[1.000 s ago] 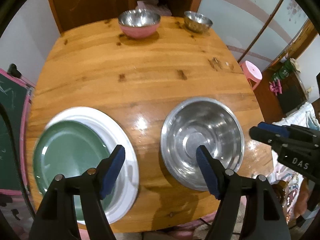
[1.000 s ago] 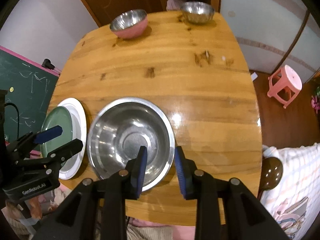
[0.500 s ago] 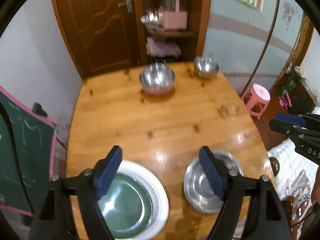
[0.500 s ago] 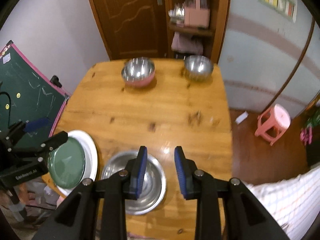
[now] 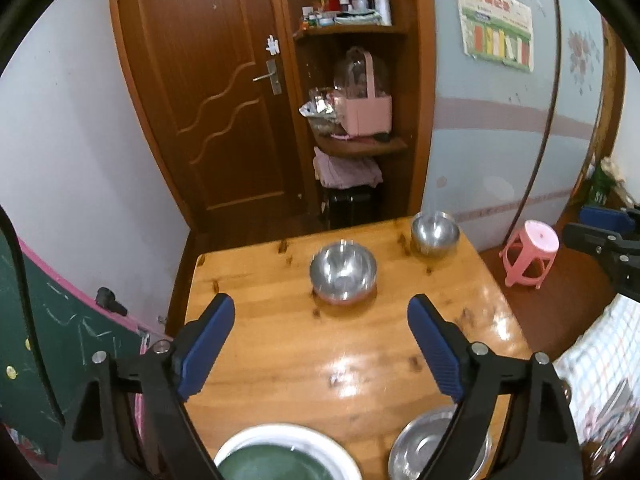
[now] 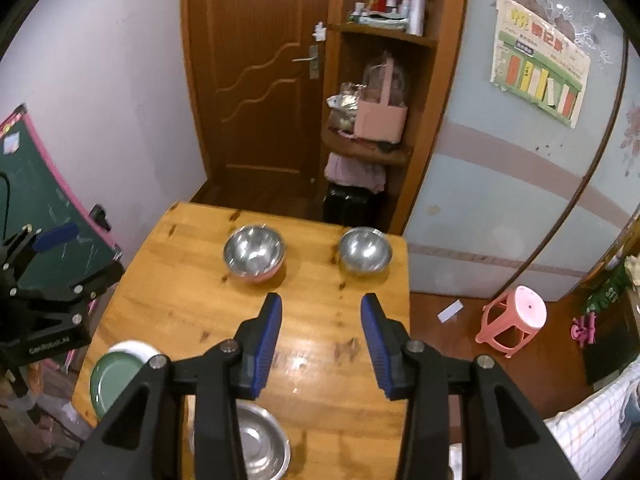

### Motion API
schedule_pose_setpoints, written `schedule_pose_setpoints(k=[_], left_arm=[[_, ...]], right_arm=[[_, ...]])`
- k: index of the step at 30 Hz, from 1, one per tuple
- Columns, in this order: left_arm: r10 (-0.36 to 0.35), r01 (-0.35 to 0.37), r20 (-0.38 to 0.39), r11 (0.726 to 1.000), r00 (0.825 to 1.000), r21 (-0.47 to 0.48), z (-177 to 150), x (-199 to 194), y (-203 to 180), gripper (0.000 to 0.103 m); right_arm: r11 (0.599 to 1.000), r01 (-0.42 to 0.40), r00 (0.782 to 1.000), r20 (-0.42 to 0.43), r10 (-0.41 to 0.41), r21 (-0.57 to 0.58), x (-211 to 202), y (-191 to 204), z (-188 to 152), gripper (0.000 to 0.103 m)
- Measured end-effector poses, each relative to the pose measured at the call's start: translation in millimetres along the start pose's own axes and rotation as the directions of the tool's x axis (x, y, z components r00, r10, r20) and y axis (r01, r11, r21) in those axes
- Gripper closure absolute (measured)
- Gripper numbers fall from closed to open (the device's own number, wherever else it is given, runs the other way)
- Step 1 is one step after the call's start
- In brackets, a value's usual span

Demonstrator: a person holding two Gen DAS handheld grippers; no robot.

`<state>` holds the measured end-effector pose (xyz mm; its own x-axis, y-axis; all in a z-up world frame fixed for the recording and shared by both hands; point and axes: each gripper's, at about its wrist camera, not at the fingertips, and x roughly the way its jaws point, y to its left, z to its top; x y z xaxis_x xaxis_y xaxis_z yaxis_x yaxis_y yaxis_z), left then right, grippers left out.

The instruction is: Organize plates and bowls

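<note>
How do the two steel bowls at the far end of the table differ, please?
The left bowl is wider and has a pink outside; the right bowl is smaller and plain steel. The left bowl stands nearer the table's middle, the right bowl by its far right corner. Both stand upright and look empty.

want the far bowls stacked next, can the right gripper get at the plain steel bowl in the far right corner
Probably yes: the right gripper is open and empty, and only bare table lies between it and the steel bowl.

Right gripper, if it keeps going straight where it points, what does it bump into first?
Probably the bare wooden table. The right gripper is open and empty, aimed between the pink bowl and the steel bowl, short of both. Depth is uncertain.
</note>
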<state>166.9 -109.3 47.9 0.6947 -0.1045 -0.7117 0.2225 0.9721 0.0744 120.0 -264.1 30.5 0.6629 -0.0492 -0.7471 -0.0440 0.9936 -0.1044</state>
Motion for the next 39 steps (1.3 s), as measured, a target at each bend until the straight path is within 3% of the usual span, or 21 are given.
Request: schedule_pose_setpoints(k=[9, 16, 22, 27, 32, 39], left_arm=[[0.030, -0.029, 0.008, 0.996, 1.000, -0.080, 44, 69, 1, 0.014], [0.016, -0.026, -0.054, 0.981, 0.998, -0.194, 49, 142, 13, 0.014], [-0.035, -0.014, -0.159, 0.955, 0.987, -0.298, 36, 215, 31, 0.014], [-0.069, -0.009, -0.247, 0.954, 0.967, -0.301, 21, 270, 33, 0.014], [-0.066, -0.027, -0.312, 0.958, 0.948, -0.286, 8, 306, 32, 0.014], [-0.067, -0.052, -0.355, 0.947, 0.932, -0.317, -3, 335, 41, 0.014]], right_arm=[[0.999, 0.014, 1.000, -0.001, -0.014, 0.037, 36, -21, 53, 0.062], [0.992, -0.081, 0.991, -0.098, 0.091, 0.100, 94, -29, 67, 0.062], [0.980, -0.137, 0.965, -0.204, 0.165, 0.144, 157, -22, 67, 0.062], [0.979, -0.130, 0.940, -0.293, 0.172, 0.156, 207, -9, 59, 0.062], [0.972, -0.142, 0.907, -0.368, 0.204, 0.190, 259, 7, 47, 0.062], [0.960, -0.135, 0.881, -0.415, 0.229, 0.244, 312, 20, 43, 0.062]])
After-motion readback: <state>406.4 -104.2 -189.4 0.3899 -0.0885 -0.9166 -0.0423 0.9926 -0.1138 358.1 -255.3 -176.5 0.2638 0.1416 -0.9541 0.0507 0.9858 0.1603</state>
